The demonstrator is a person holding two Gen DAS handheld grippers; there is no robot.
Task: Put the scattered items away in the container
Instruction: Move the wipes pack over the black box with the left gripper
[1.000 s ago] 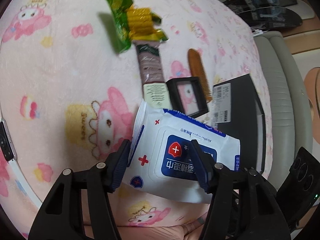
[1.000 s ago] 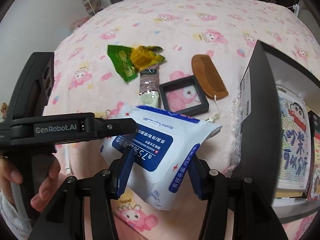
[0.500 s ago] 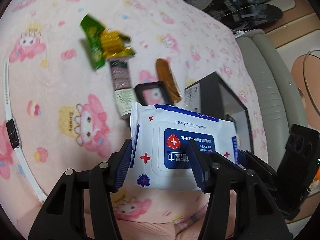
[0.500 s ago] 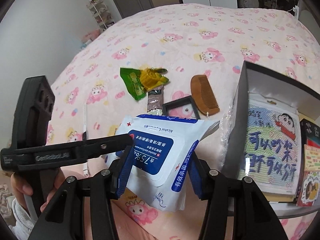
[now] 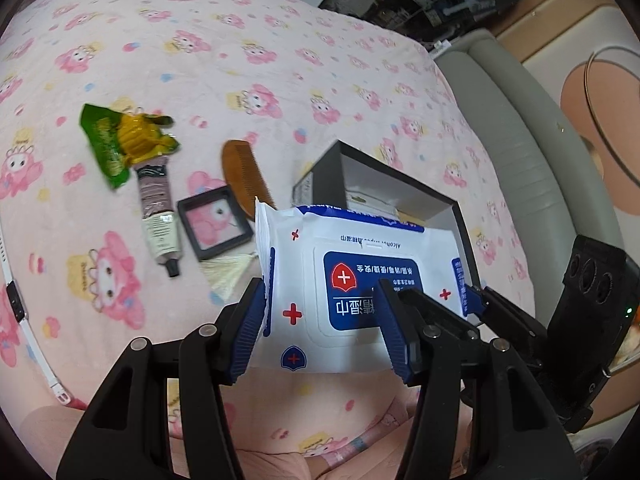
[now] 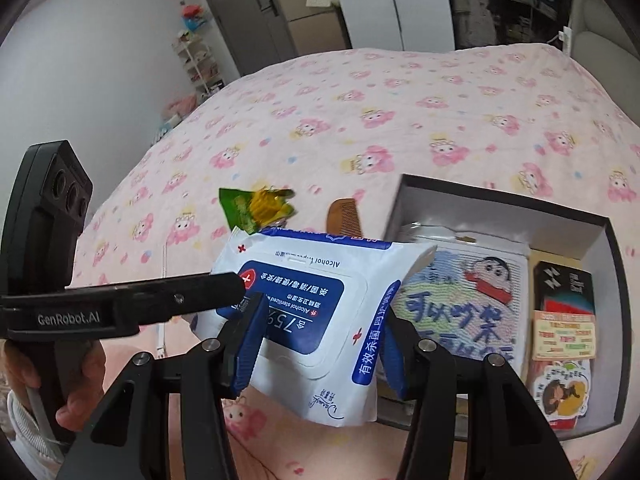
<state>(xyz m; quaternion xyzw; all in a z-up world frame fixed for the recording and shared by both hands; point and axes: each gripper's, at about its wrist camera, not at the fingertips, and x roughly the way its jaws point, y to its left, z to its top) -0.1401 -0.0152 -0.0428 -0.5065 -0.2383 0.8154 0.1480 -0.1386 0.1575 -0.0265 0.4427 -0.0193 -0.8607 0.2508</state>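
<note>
— Carrying the wipes pack [image 5: 352,280] clear of the bed [image 5: 240,40], with the left hand-held gripper [image 5: 320,300] clamped across one end and the right hand-held gripper [image 6: 322,320] clamped across the other.

— Hanging where, exactly?

— Just over the near wall of the box [image 6: 500,196], far edge reaching above the open top, not yet set inside.

— Counting what as done?

— Judging about halfway: already lying in the box are a cartoon pouch [image 6: 460,304], a small black carton [image 6: 564,288] and a sticker pack [image 6: 564,360].

— And left out?

— Besides the pack, four on the bed: green snack wrapper [image 5: 120,140], tube [image 5: 158,216] touching it, wooden comb [image 5: 244,172], and a square black frame case [image 5: 214,222] between tube and comb, tassel [image 5: 228,276] trailing beside it. Also a white strap [image 5: 16,300] at the far left edge; hard to say whether part of the job.

— Finding room inside?

— Little bare floor showing; probably landing flat on top of the pouch. Needing to clear the upright wall first, then lower.

— Watching for anything?

— Soft pack sagging between two grips, so likely catching the rim if lowered early. Plenty of open blanket all round the box otherwise.
</note>
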